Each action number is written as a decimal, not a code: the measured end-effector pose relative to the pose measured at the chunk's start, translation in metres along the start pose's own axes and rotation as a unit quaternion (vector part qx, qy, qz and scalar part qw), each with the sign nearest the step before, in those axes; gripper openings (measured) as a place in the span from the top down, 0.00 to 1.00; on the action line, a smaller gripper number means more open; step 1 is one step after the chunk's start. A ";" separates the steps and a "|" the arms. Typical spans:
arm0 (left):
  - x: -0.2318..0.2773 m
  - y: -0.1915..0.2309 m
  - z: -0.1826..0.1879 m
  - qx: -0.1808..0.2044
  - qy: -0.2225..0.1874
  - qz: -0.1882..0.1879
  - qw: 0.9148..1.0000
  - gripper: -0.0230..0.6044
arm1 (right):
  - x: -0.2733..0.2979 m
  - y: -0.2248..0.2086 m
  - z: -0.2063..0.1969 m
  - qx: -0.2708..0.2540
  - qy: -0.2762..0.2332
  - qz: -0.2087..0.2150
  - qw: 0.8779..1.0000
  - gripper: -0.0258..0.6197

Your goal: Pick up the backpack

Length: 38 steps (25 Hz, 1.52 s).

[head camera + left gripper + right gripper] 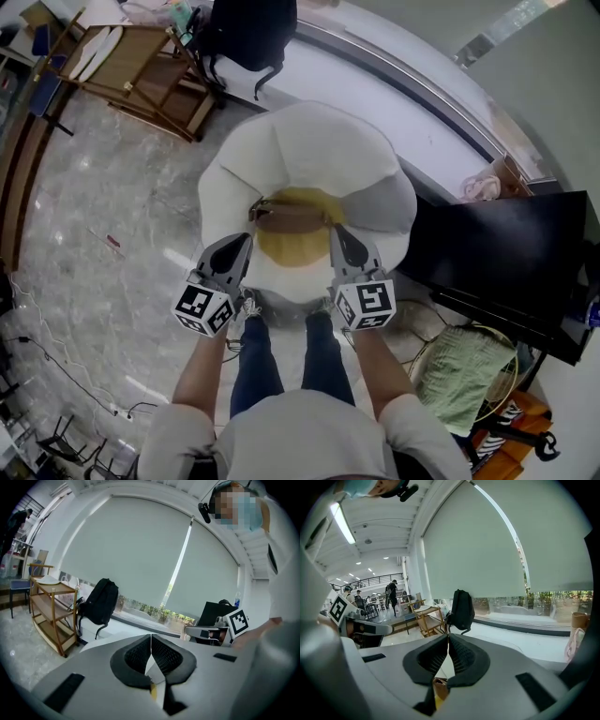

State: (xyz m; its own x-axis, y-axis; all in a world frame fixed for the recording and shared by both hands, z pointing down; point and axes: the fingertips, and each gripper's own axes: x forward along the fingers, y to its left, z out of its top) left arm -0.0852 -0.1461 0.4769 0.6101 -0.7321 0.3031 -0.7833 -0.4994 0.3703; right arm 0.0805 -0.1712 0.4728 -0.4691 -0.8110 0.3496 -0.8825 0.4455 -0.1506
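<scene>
Over a round white cushion seat with yellow centre (309,141), the left gripper (246,240) and the right gripper (336,232) have their jaws pressed together, empty. The black fabric backpack (248,28) stands well apart, beside a wooden shelf rack (141,75).

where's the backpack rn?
Top centre of the head view: backpack on the white ledge, right of the wooden rack, beyond the round cushion.
</scene>
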 end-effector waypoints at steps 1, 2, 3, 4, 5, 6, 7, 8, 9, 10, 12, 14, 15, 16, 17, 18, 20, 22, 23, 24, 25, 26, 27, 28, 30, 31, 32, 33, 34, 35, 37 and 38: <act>0.002 0.002 -0.003 -0.001 0.001 0.000 1.000 0.91 | 0.003 -0.001 -0.004 -0.002 0.002 0.001 1.000 0.91; 0.004 0.005 -0.006 -0.001 0.001 0.001 1.000 0.91 | 0.006 -0.003 -0.008 -0.003 0.004 0.001 1.000 0.91; 0.006 0.007 -0.010 -0.002 0.002 0.001 1.000 0.91 | 0.009 -0.005 -0.013 -0.003 0.006 0.000 1.000 0.91; 0.009 0.010 -0.013 -0.003 0.003 0.001 1.000 0.91 | 0.012 -0.006 -0.017 -0.003 0.008 0.000 1.000 0.91; 0.010 0.012 -0.017 -0.003 0.005 0.001 1.000 0.91 | 0.014 -0.007 -0.022 -0.002 0.009 0.000 1.000 0.91; 0.012 0.013 -0.020 -0.004 0.006 0.001 1.000 0.91 | 0.016 -0.007 -0.026 -0.001 0.011 0.001 1.000 0.91; 0.014 0.015 -0.024 -0.004 0.007 0.001 1.000 0.91 | 0.019 -0.008 -0.031 0.000 0.013 0.001 1.000 0.91; 0.016 0.017 -0.028 -0.005 0.008 0.001 1.000 0.91 | 0.021 -0.009 -0.036 0.002 0.015 0.002 1.000 0.91; 0.018 0.019 -0.032 -0.006 0.009 0.001 1.000 0.91 | 0.023 -0.010 -0.041 0.003 0.018 0.002 1.000 0.91; 0.020 0.021 -0.036 -0.007 0.012 0.002 1.000 0.91 | 0.026 -0.010 -0.047 0.004 0.020 0.002 1.000 0.91; 0.025 0.026 -0.044 -0.010 0.016 0.003 1.000 0.91 | 0.030 -0.014 -0.057 0.006 0.023 0.000 1.000 0.91; 0.031 0.028 -0.052 -0.013 0.018 0.003 1.000 0.91 | 0.032 -0.020 -0.066 0.007 0.026 -0.003 1.000 0.91; 0.033 0.028 -0.055 -0.014 0.019 0.002 1.000 0.91 | 0.033 -0.022 -0.071 0.009 0.028 -0.005 1.000 0.91; 0.034 0.029 -0.058 -0.014 0.020 0.002 1.000 0.91 | 0.034 -0.024 -0.075 0.010 0.030 -0.007 0.999 0.91; 0.035 0.031 -0.061 -0.014 0.022 0.002 1.000 0.91 | 0.035 -0.024 -0.079 0.011 0.031 -0.008 0.999 0.91; 0.036 0.033 -0.064 -0.014 0.023 0.002 1.000 0.91 | 0.036 -0.025 -0.082 0.012 0.032 -0.010 0.999 0.91; 0.039 0.038 -0.071 -0.017 0.025 0.002 1.000 0.91 | 0.040 -0.028 -0.089 0.012 0.035 -0.012 0.999 0.91; 0.042 0.042 -0.079 -0.019 0.028 0.003 0.999 0.91 | 0.044 -0.030 -0.096 0.012 0.038 -0.014 0.999 0.91; 0.044 0.044 -0.082 -0.019 0.030 0.003 0.999 0.91 | 0.046 -0.031 -0.100 0.012 0.039 -0.014 0.999 0.91; 0.045 0.046 -0.086 -0.019 0.031 0.004 0.999 0.91 | 0.048 -0.032 -0.104 0.013 0.041 -0.014 0.999 0.91; 0.047 0.048 -0.091 -0.019 0.032 0.005 0.999 0.91 | 0.049 -0.034 -0.109 0.013 0.042 -0.014 0.999 0.91; 0.050 0.050 -0.095 -0.019 0.033 0.006 0.999 0.91 | 0.050 -0.035 -0.114 0.014 0.043 -0.013 0.999 0.91; 0.051 0.052 -0.100 -0.020 0.034 0.007 0.999 0.91 | 0.051 -0.036 -0.119 0.014 0.044 -0.012 0.999 0.91; 0.053 0.054 -0.104 -0.020 0.034 0.009 0.999 0.91 | 0.052 -0.037 -0.123 0.014 0.046 -0.011 0.999 0.91; 0.057 0.059 -0.111 -0.021 0.035 0.011 0.999 0.91 | 0.056 -0.037 -0.131 0.014 0.048 -0.007 0.999 0.91; 0.059 0.061 -0.114 -0.022 0.035 0.012 0.999 0.91 | 0.058 -0.038 -0.135 0.013 0.049 -0.005 0.999 0.91; 0.061 0.062 -0.118 -0.022 0.036 0.012 0.999 0.91 | 0.060 -0.039 -0.139 0.013 0.050 -0.005 0.999 0.91; 0.064 0.063 -0.123 -0.023 0.038 0.011 0.999 0.91 | 0.062 -0.041 -0.143 0.013 0.052 -0.004 0.999 0.91; 0.066 0.064 -0.128 -0.024 0.040 0.010 0.999 0.91 | 0.064 -0.043 -0.147 0.013 0.053 -0.004 0.998 0.91; 0.068 0.066 -0.132 -0.025 0.041 0.009 0.999 0.91 | 0.067 -0.044 -0.151 0.013 0.055 -0.004 0.998 0.91; 0.071 0.070 -0.141 -0.026 0.043 0.009 0.999 0.91 | 0.072 -0.046 -0.158 0.012 0.056 -0.004 0.998 0.91; 0.073 0.072 -0.146 -0.027 0.043 0.009 0.999 0.91 | 0.074 -0.047 -0.162 0.010 0.057 -0.004 0.998 0.91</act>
State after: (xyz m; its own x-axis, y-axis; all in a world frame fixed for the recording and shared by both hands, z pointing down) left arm -0.0799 -0.1681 0.6535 0.6055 -0.6972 0.3839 -0.7883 -0.4589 0.4100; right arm 0.0930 -0.1910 0.6552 -0.4569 -0.7656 0.4530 -0.8869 0.4310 -0.1662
